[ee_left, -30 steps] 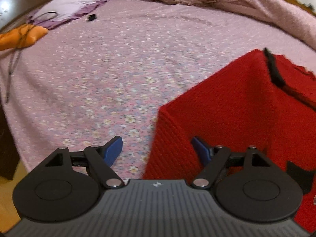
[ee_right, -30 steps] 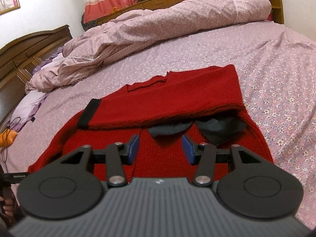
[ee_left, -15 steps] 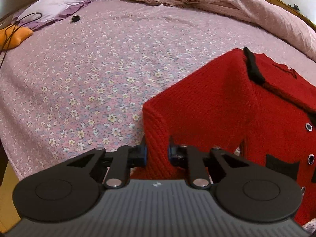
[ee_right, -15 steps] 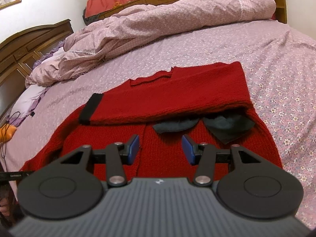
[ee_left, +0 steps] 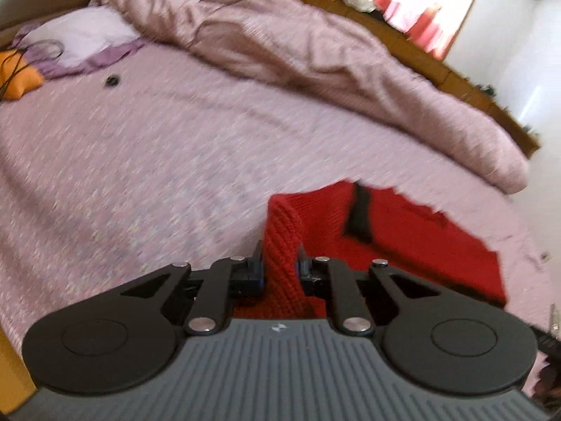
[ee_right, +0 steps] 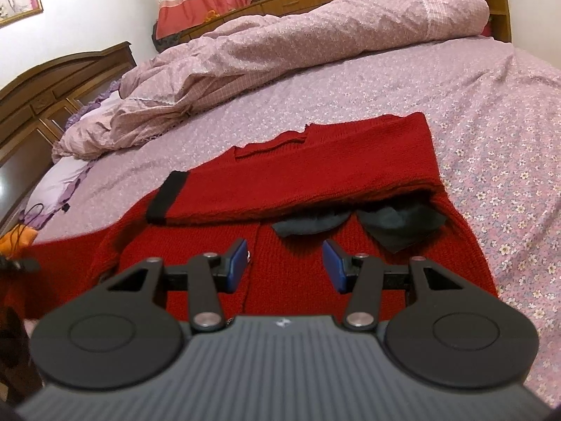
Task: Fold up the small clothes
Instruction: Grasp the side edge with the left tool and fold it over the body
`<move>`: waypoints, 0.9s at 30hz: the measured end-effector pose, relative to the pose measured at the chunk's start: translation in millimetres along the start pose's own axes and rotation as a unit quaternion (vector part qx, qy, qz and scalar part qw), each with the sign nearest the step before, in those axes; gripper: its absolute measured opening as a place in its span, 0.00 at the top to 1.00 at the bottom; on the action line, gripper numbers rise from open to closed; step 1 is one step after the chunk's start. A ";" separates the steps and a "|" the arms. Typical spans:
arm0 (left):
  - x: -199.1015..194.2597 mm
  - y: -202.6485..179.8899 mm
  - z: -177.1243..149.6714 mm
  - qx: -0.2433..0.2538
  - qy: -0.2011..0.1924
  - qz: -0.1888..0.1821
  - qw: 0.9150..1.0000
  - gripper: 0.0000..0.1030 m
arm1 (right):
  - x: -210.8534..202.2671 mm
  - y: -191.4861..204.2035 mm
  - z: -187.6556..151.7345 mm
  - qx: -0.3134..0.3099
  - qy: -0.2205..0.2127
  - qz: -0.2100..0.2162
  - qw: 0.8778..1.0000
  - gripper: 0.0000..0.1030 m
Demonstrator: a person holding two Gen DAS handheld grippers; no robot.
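A raised fold of the red sweater (ee_left: 282, 242) is pinched between the closed pads of the left gripper (ee_left: 279, 266). The right gripper (ee_right: 284, 263) is held wide open and empty above the sweater's body (ee_right: 291, 259). The garment is spread on the floral bedsheet (ee_right: 491, 105); bare sheet is seen toward 10 o'clock, bounded at 12 o'clock by the heaped duvet (ee_right: 280, 45).

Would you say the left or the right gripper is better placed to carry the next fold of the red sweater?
Left. The left gripper is already shut on a raised edge of the red sweater, while the right gripper hangs open over it, holding nothing.
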State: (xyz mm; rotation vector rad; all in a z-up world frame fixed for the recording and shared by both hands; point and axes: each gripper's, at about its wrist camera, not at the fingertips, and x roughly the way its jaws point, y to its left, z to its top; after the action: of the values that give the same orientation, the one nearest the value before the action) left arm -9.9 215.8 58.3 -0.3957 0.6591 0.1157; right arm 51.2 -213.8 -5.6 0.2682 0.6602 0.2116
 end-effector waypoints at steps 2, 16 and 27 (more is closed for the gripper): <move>-5.3 -15.7 8.8 0.006 -0.009 -0.014 1.000 0.84 | -1.1 -0.7 -0.4 0.000 -0.001 0.002 1.000 0.51; 47.4 -145.9 40.1 0.048 0.008 -0.111 0.993 0.84 | -8.8 -19.8 -4.8 0.011 -0.017 -0.004 1.000 0.51; 156.0 -202.0 1.6 0.084 0.093 -0.082 0.989 0.84 | -4.4 -43.5 -7.7 0.027 -0.015 -0.029 0.999 0.51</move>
State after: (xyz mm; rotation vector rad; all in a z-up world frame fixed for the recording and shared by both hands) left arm 159.9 27.7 28.1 -0.2978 0.8107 -0.1341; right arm 47.7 -254.7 -22.4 0.3036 0.6431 0.1338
